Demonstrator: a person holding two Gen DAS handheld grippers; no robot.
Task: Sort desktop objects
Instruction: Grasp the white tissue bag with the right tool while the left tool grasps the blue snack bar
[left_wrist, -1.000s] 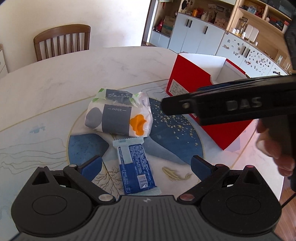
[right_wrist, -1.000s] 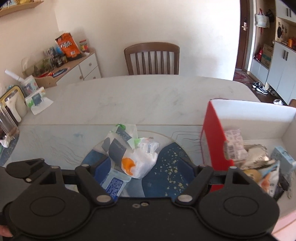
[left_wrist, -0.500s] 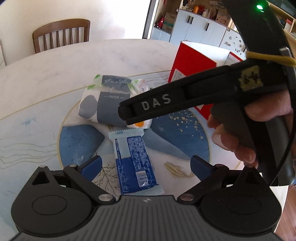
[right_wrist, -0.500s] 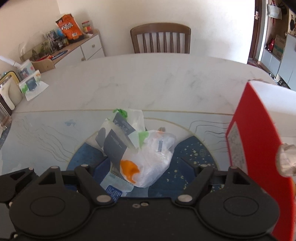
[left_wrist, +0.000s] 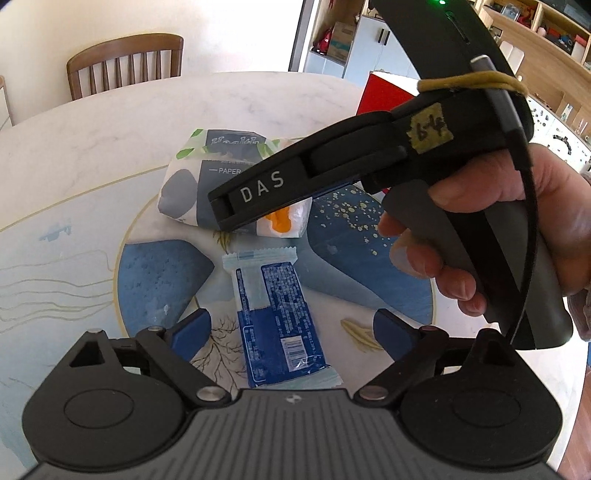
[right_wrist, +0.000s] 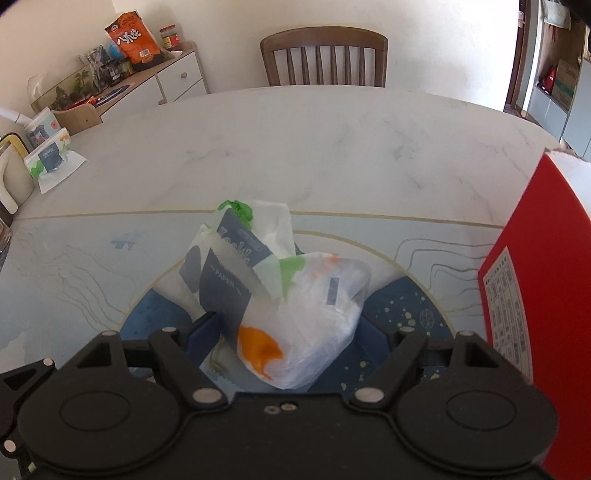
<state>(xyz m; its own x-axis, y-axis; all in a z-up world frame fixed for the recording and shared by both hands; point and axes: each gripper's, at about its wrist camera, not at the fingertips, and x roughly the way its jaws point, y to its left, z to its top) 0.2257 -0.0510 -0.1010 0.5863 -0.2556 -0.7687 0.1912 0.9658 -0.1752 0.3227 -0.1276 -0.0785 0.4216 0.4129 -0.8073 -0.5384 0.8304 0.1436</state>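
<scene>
Blue-padded fingers (left_wrist: 210, 332) of my left gripper (left_wrist: 295, 328) straddle the blue snack wrapper (left_wrist: 275, 317), which lies flat on the painted centre of the marble table (left_wrist: 110, 133); the fingers are closing, but the pads stand clear of the wrapper on both sides. To take it cleanly, I judge, I should drop until the pads reach the table, keep the wrapper's long axis centred between them, and pinch across its narrow width so the slick film does not slide out. Just beyond it sits the tissue pack (right_wrist: 273, 306), white plastic with grey and orange print. My right gripper (right_wrist: 291, 343) is spread wide around that pack's near end, one pad seemingly touching its side, the other apart, so nothing is gripped yet. There I would press in low on the pack's body, since the loose film at the top looks likely to crumple. The red box (right_wrist: 546, 280) stands at the right, near the pack. Count: one wrapper, one tissue pack on the painted centre, one red box, two grippers.
</scene>
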